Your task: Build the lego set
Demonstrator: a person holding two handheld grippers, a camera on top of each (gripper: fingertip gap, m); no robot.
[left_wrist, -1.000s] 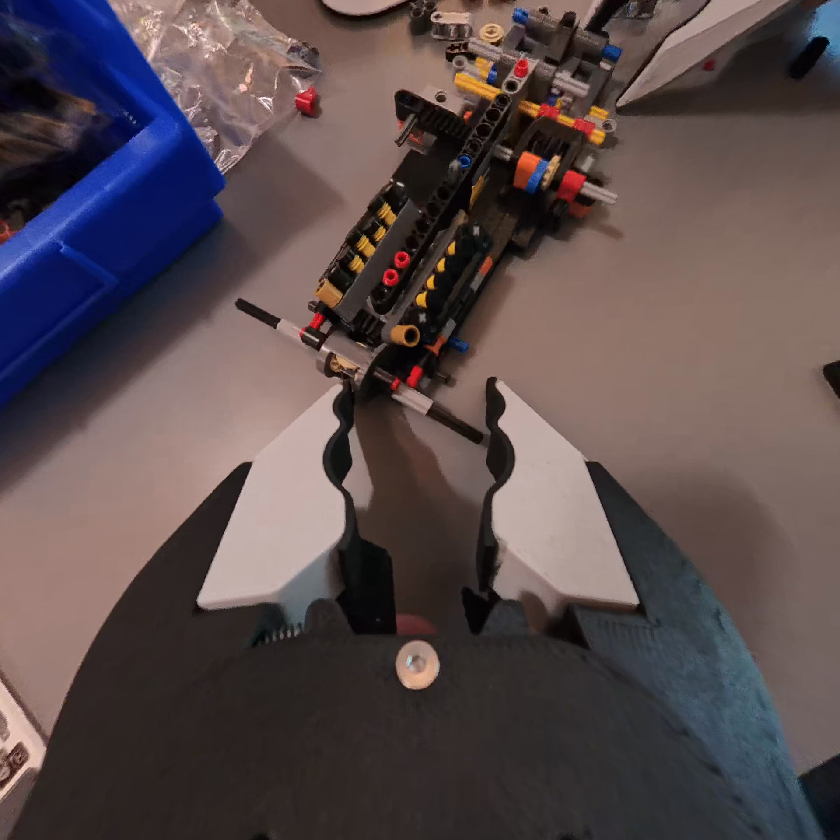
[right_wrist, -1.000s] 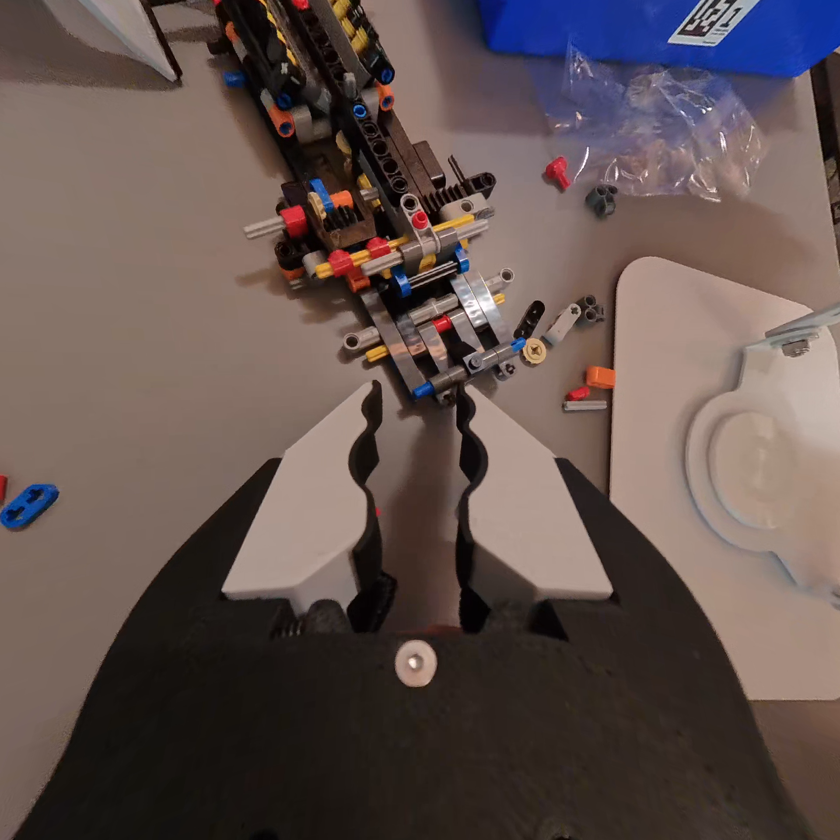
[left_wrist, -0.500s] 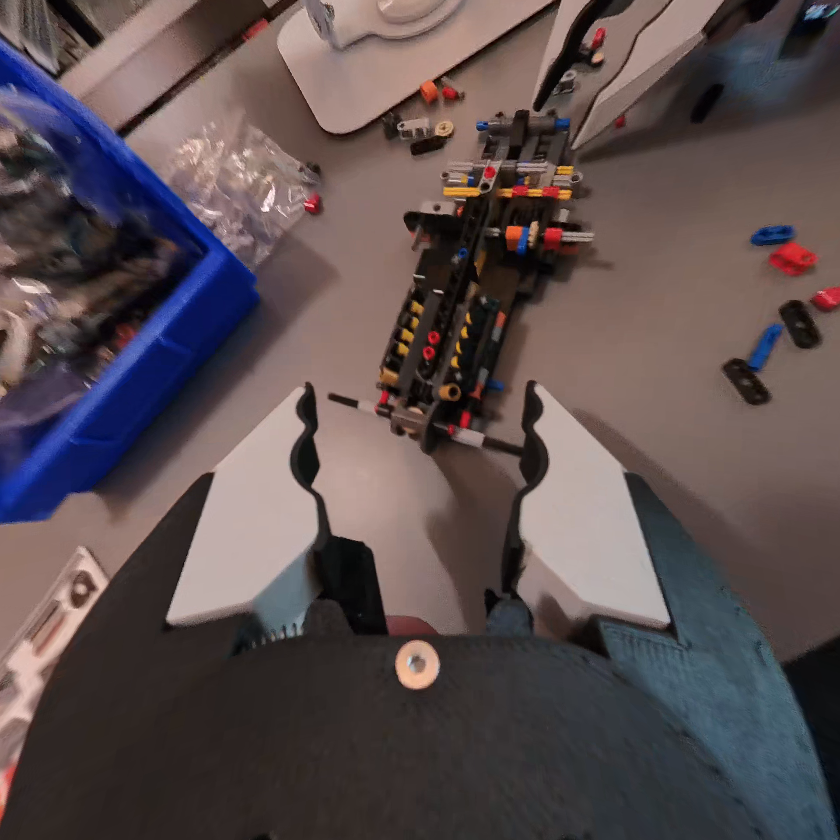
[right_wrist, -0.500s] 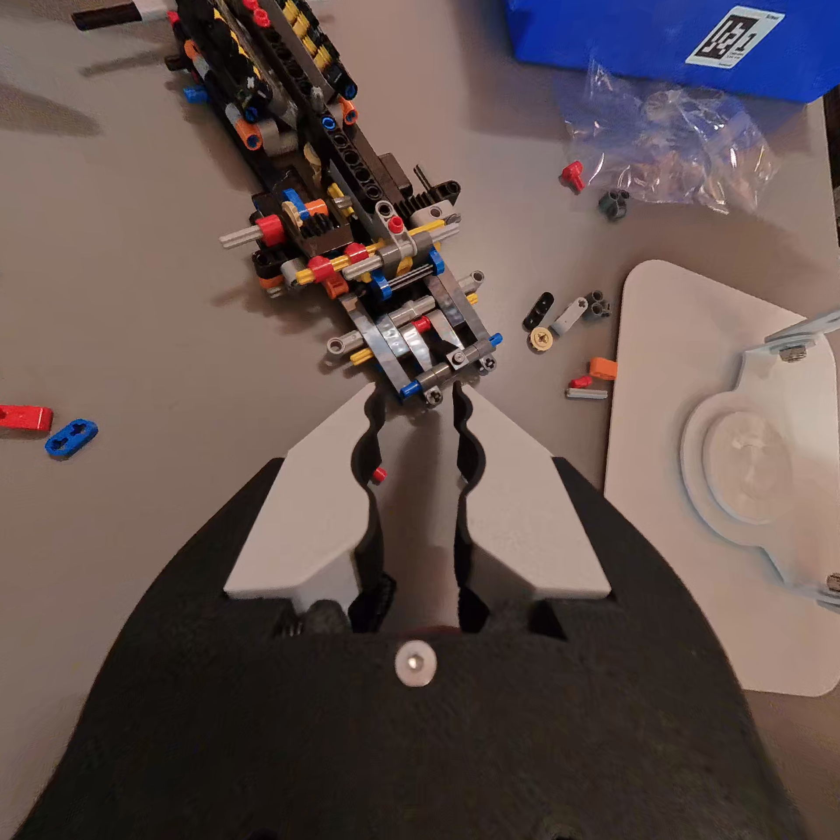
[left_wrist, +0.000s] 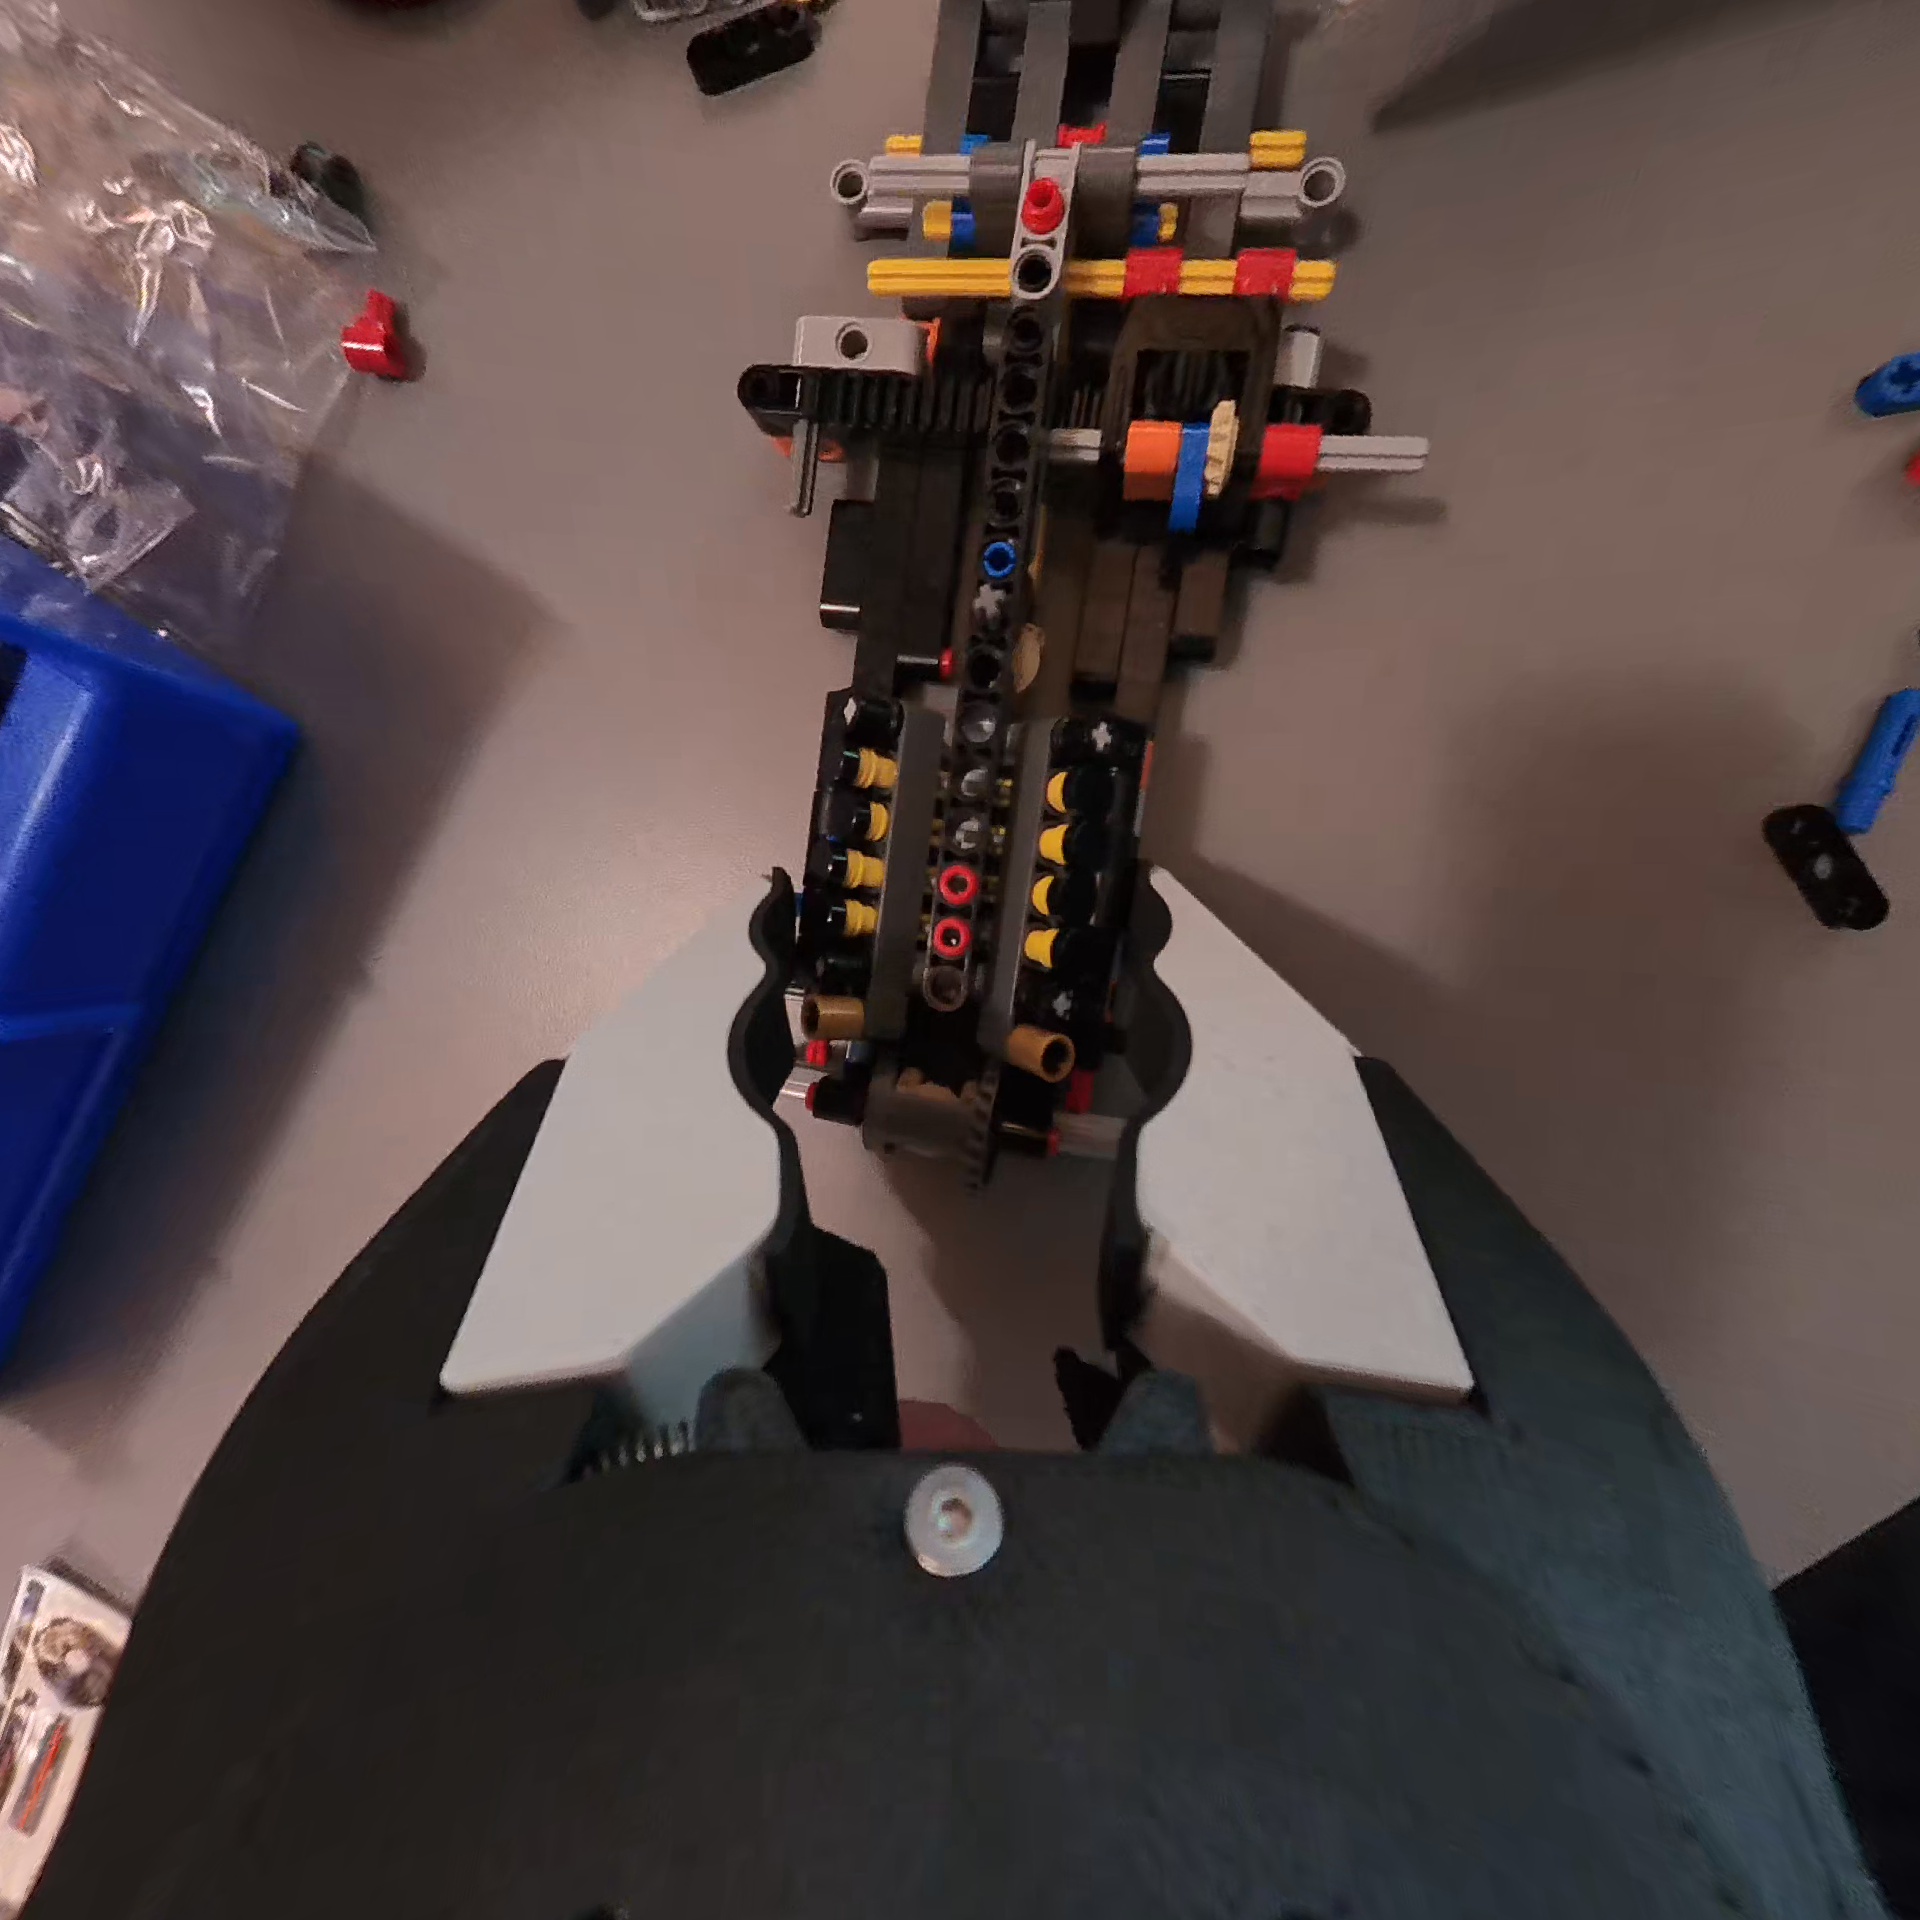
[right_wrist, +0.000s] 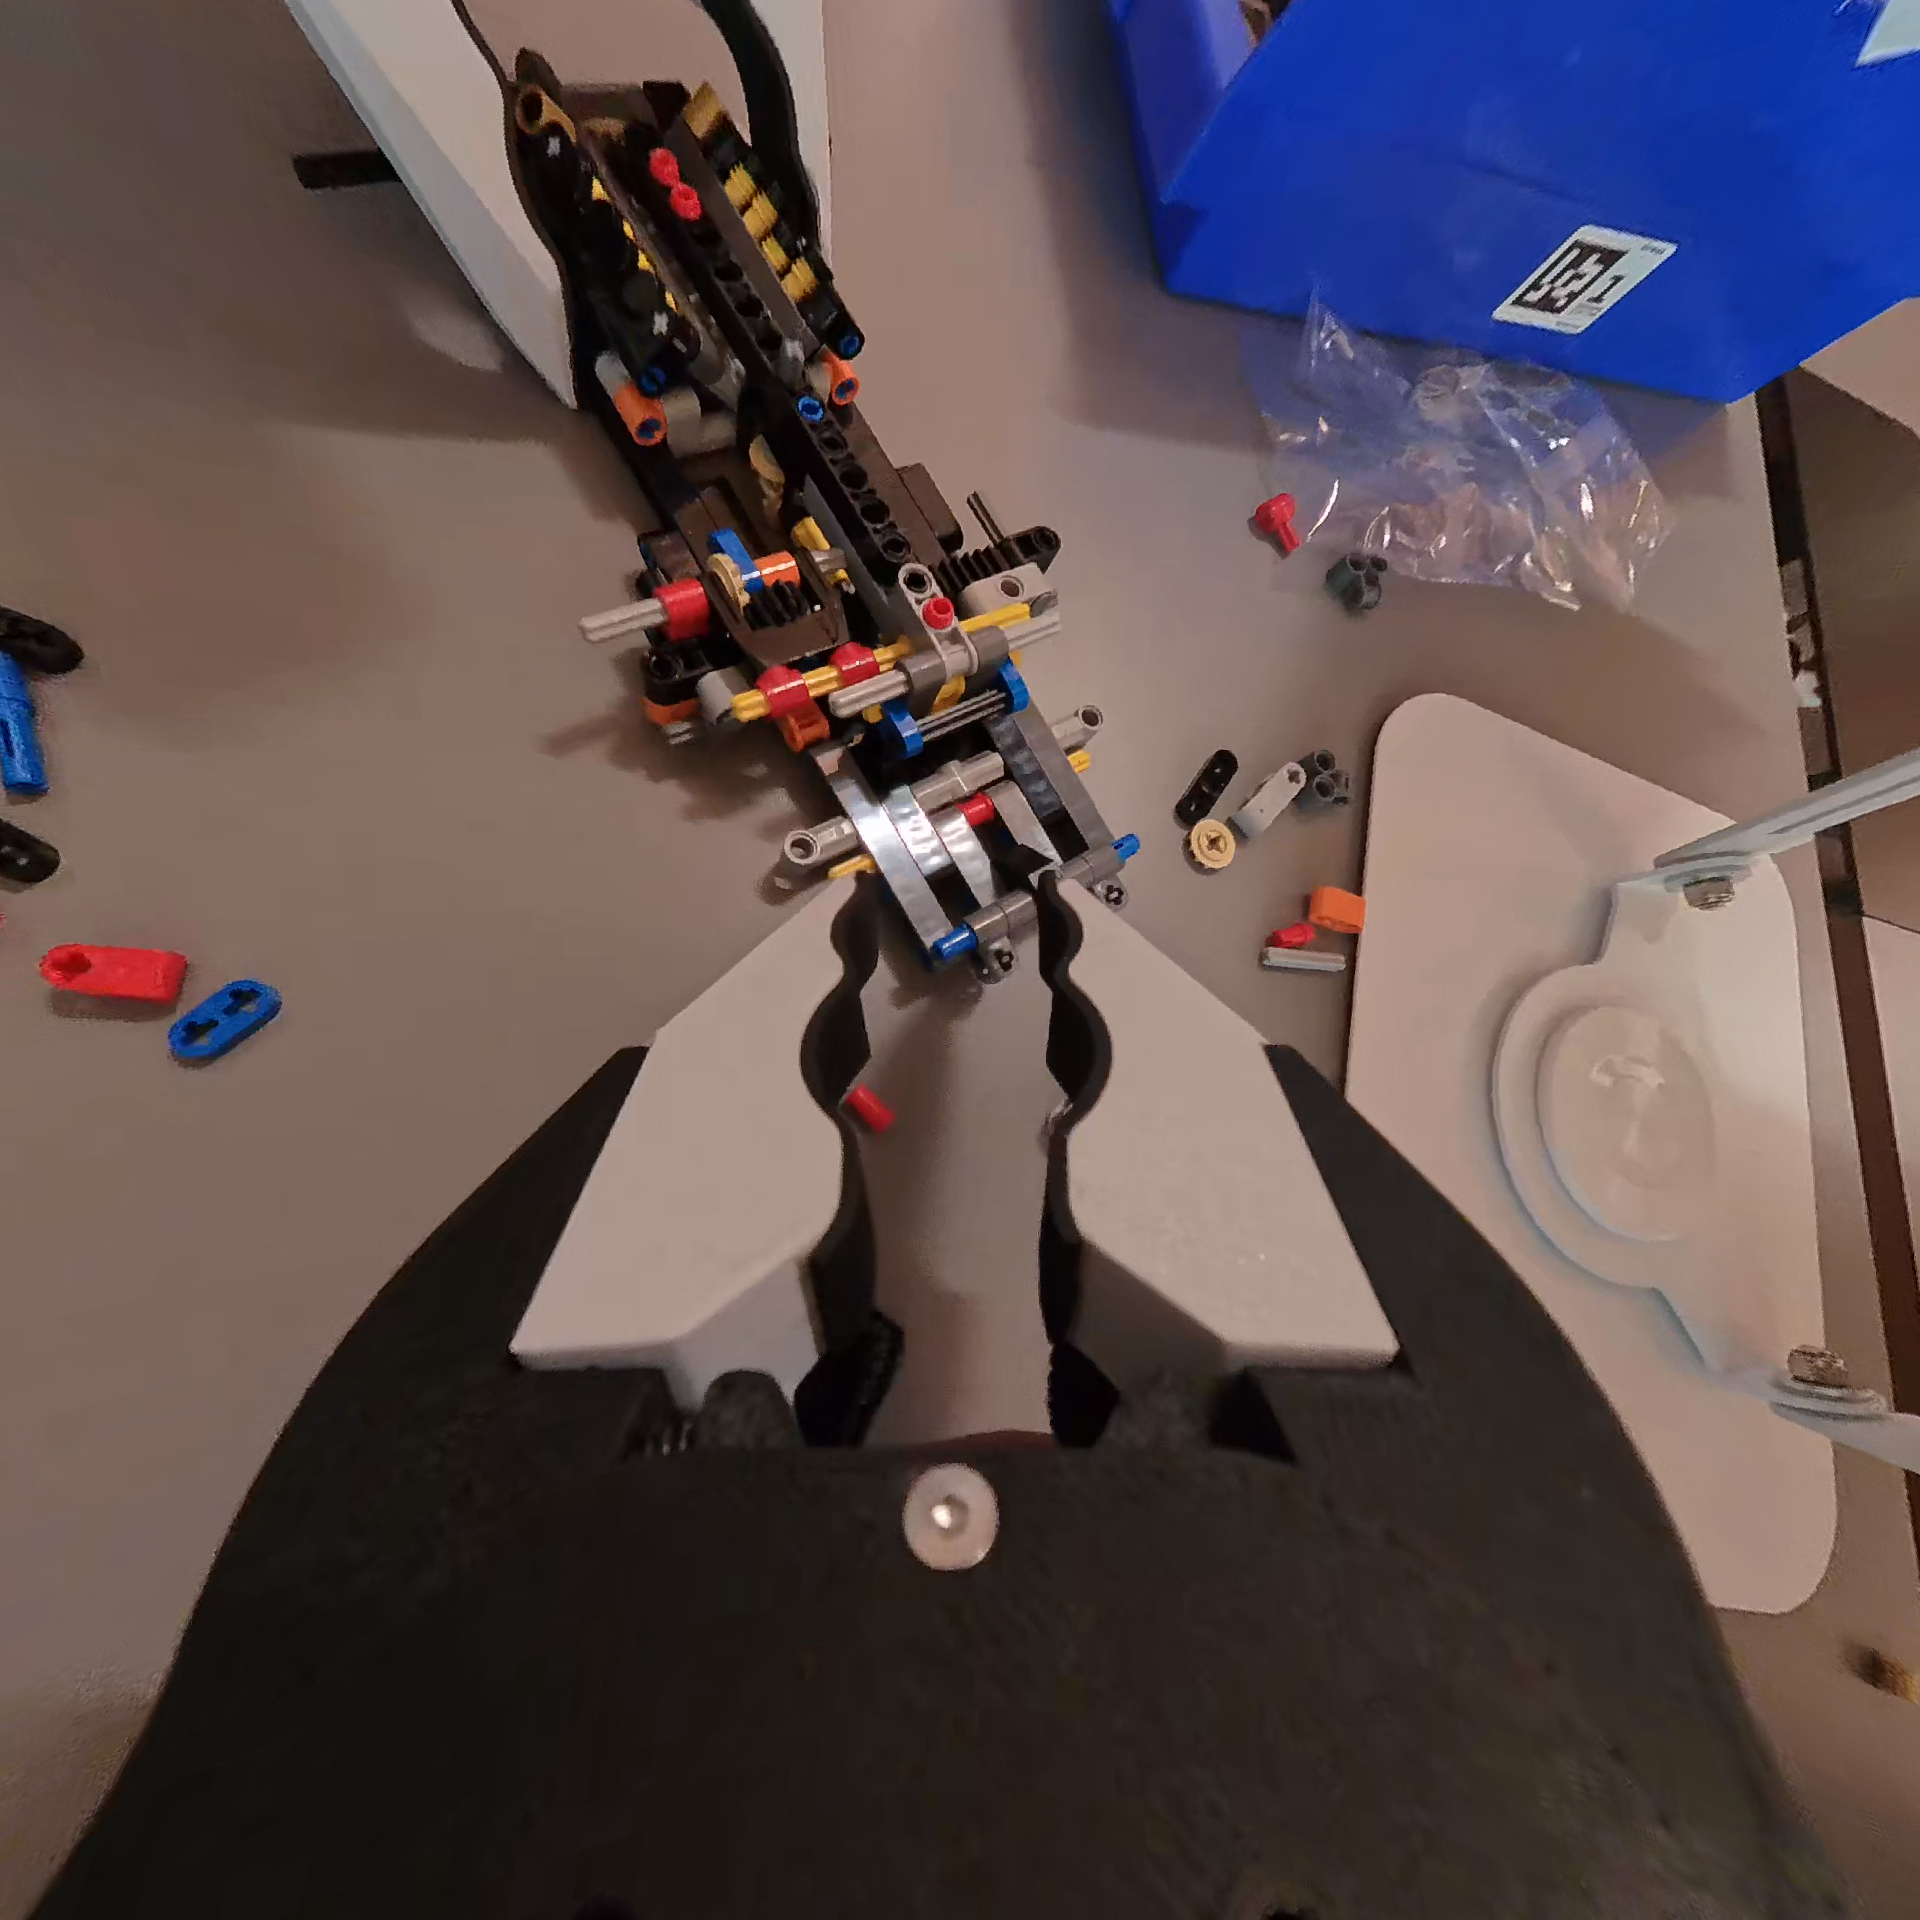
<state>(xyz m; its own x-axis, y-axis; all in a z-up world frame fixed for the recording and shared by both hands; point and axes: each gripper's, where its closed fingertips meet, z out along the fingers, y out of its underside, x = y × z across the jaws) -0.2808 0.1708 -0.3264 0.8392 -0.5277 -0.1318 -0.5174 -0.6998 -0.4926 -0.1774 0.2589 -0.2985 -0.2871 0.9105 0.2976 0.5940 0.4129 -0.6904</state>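
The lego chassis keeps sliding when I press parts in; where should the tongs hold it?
Grip the narrow engine end of the lego chassis across its width, coming in along its length. Its flat parallel sides fit between the left tongs, which already straddle it; the far end bristles with protruding axles.

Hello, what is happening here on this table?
A person is building a lego chassis with two handheld grippers. The left gripper straddles one end of it, fingers beside both sides. The right gripper is open at the other end, holding nothing. Loose pieces and a blue bin lie around.
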